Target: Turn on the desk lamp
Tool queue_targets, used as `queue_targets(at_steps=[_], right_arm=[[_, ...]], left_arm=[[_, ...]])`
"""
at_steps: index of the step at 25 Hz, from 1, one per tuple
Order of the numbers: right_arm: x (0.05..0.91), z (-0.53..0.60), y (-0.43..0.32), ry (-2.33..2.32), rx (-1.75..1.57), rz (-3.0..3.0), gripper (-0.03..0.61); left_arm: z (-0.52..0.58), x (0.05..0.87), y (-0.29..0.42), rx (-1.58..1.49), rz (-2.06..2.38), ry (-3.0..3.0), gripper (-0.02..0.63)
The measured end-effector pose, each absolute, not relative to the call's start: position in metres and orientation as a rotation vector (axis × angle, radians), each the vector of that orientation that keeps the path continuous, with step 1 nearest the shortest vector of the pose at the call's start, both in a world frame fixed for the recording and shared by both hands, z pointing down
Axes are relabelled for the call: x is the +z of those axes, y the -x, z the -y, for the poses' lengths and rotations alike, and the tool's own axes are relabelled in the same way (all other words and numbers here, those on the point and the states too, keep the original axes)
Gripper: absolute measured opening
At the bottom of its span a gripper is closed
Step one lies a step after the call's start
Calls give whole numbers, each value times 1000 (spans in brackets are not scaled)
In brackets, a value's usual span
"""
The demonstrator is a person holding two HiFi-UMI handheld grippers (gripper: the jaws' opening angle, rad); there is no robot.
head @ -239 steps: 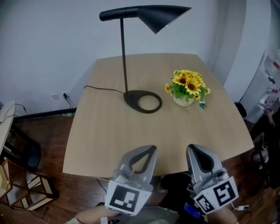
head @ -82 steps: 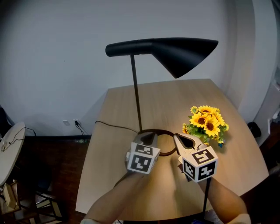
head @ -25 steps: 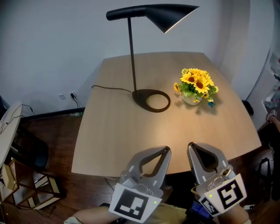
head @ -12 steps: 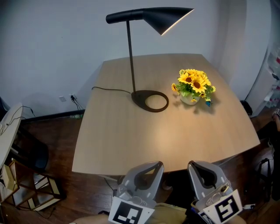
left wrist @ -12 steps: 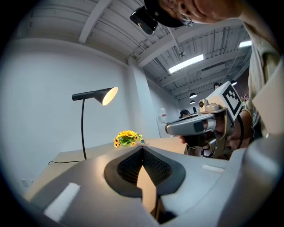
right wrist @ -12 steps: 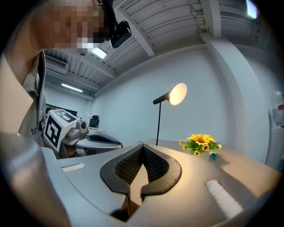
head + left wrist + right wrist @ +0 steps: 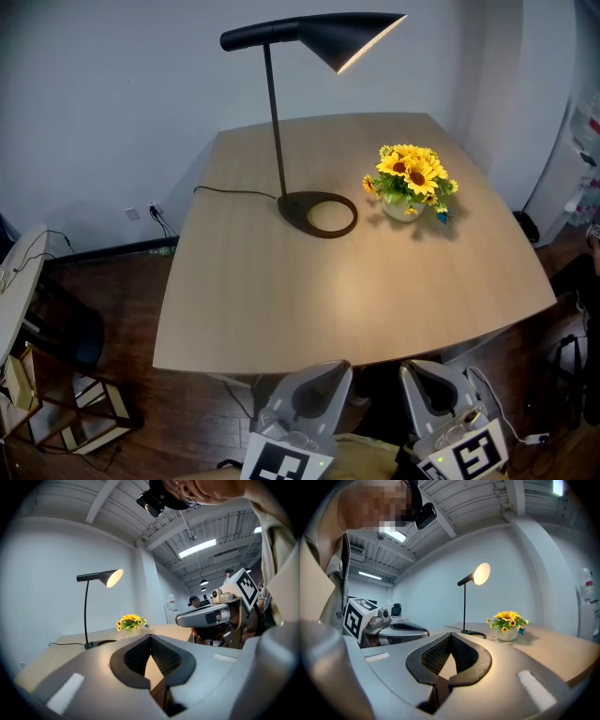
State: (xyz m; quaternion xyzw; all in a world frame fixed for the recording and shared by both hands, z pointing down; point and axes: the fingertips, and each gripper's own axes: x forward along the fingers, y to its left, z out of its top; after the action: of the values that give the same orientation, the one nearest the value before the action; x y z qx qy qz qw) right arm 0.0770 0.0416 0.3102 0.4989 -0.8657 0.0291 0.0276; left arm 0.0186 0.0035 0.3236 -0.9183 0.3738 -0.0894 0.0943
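The black desk lamp stands at the back middle of the wooden table, with its ring base flat on the top. Its cone shade glows inside and throws warm light on the table. The lit shade also shows in the left gripper view, and the shade shines in the right gripper view too. My left gripper and right gripper hang side by side below the table's near edge, far from the lamp. Both are shut and hold nothing, as with the left gripper and right gripper seen close up.
A small pot of sunflowers sits right of the lamp base. The lamp's cable runs left off the table toward a wall socket. A wooden rack and a white round tabletop stand on the dark floor at left.
Over the last second both grippers have drawn back toward me, past the table's near edge. The lamp was dark 9.6 s ago and is lit now.
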Motion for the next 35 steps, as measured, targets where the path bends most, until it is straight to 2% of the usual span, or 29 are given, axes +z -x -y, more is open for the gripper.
queue_targets(at_steps=[35], right_arm=[[356,-13,-81,-1562,127,2616,-3]], left_arm=[[4,361,-23,-241,-1187,2715,-6]])
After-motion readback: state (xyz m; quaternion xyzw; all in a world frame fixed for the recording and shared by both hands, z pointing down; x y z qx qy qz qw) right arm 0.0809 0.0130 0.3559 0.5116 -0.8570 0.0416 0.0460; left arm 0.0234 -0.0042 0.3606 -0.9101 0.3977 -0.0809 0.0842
